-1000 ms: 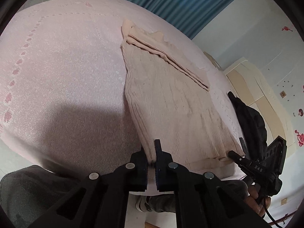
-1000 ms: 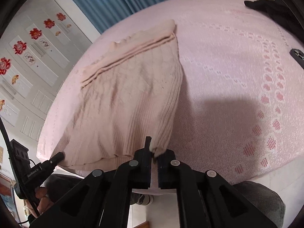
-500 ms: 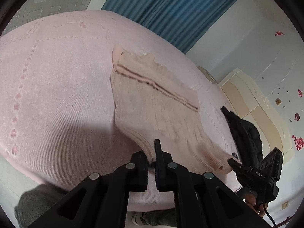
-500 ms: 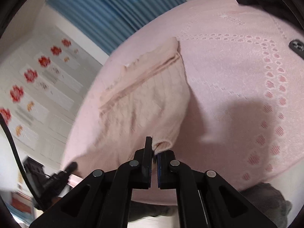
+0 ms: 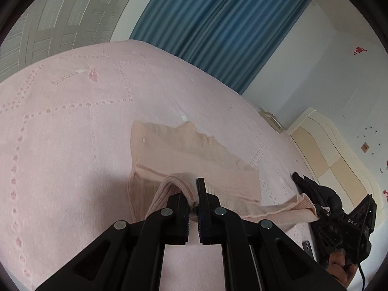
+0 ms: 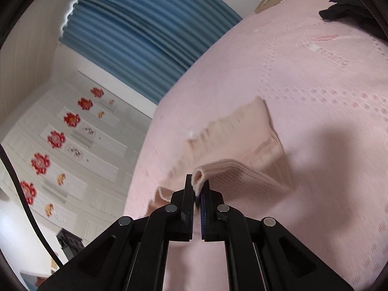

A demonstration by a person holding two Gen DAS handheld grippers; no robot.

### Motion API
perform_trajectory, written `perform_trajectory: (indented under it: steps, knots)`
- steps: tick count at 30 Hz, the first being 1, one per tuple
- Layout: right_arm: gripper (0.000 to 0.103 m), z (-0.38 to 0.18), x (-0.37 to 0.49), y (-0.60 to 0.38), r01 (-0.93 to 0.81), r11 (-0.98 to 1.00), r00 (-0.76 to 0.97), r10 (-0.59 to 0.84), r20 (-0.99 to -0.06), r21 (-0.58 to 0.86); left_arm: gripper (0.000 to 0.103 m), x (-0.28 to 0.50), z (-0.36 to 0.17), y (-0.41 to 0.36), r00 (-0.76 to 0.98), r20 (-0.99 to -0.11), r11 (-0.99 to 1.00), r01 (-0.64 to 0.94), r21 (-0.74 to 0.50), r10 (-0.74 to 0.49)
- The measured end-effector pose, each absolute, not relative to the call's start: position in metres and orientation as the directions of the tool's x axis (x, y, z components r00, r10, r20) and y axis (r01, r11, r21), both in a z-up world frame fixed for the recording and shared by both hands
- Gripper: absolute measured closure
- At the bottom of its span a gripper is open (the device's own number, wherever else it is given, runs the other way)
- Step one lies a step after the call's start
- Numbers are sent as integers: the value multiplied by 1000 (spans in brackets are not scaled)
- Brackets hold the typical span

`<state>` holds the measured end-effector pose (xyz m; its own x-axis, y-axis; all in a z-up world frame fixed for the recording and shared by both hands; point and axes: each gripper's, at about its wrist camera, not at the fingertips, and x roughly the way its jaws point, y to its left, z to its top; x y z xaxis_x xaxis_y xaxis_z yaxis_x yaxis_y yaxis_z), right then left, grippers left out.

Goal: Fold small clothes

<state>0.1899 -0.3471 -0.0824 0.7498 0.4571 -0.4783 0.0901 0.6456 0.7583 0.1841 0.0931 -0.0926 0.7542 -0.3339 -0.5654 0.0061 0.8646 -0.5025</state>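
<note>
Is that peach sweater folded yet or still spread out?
Mid-fold: both grippers, left and right, pinch the sweater's hem, lifted over its flat half.

Light: soft daylight, even, no glare on the pink woven bedspread [image 5: 60, 133].
Shadows: broad, soft-edged; one under the peach ribbed knit garment [image 5: 194, 155] in left view, one at right on the spread in right view [image 6: 339, 150].
Blur: right view has motion smear on the garment's far edge [image 6: 218, 131] & the red flower wall stickers [image 6: 55, 139]; left view sharp.
Distortion: strong fisheye both views, pleated blue curtain [image 5: 218, 24] bowed, dark vignette in corners.
Focus: black gripper frames near lens slightly soft.
</note>
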Motion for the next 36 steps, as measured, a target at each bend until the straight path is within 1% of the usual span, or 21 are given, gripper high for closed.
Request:
perform_trajectory:
  steps: [5, 11, 19, 21, 22, 23, 24, 25, 26, 28, 30, 31, 32, 33, 36]
  knots:
    - [99, -94, 248, -344, 99, 635, 751, 458, -476, 767, 97, 241, -104, 91, 757, -576, 874, -14, -485, -308]
    - [99, -123, 317, -339, 120, 663, 736, 440, -515, 739, 97, 306, -128, 87, 755, -591, 884, -33, -466, -284]
    - [99, -168, 396, -330, 164, 739, 694, 385, -609, 654, 97, 378, -156, 77, 748, -615, 904, -45, -424, -251]
    - [93, -176, 412, -325, 166, 776, 675, 361, -644, 608, 95, 389, -159, 75, 732, -626, 901, -38, -432, -269]
    - [88, -179, 416, -323, 168, 792, 662, 351, -662, 587, 90, 394, -162, 73, 710, -649, 908, -34, -417, -272]
    - [87, -182, 422, -320, 159, 811, 646, 345, -680, 563, 79, 397, -163, 71, 700, -665, 917, -36, -396, -260]
    - [87, -182, 422, -321, 151, 818, 644, 344, -683, 555, 73, 397, -164, 70, 694, -679, 928, -43, -370, -238]
    - [84, -182, 418, -320, 146, 831, 647, 330, -687, 536, 65, 393, -164, 71, 703, -677, 933, -54, -356, -218]
    - [75, -182, 413, -320, 139, 840, 650, 322, -688, 524, 59, 388, -164, 72, 711, -668, 931, -55, -362, -218]
    - [66, -177, 399, -319, 124, 860, 657, 303, -690, 495, 56, 377, -163, 74, 707, -664, 923, -44, -383, -242]
    - [66, -172, 378, -318, 113, 870, 662, 295, -690, 481, 56, 355, -162, 75, 700, -668, 921, -36, -387, -253]
    - [65, -169, 369, -317, 103, 873, 662, 297, -688, 477, 53, 343, -161, 77, 703, -665, 923, -30, -383, -254]
    - [63, -165, 353, -316, 82, 879, 663, 304, -685, 470, 49, 332, -161, 76, 706, -662, 927, -21, -375, -252]
    - [62, -163, 342, -315, 67, 885, 664, 305, -682, 461, 47, 318, -161, 76, 709, -660, 932, -12, -363, -248]
    - [56, -159, 298, -315, 34, 908, 690, 282, -667, 419, 46, 275, -165, 75, 707, -664, 940, 3, -340, -243]
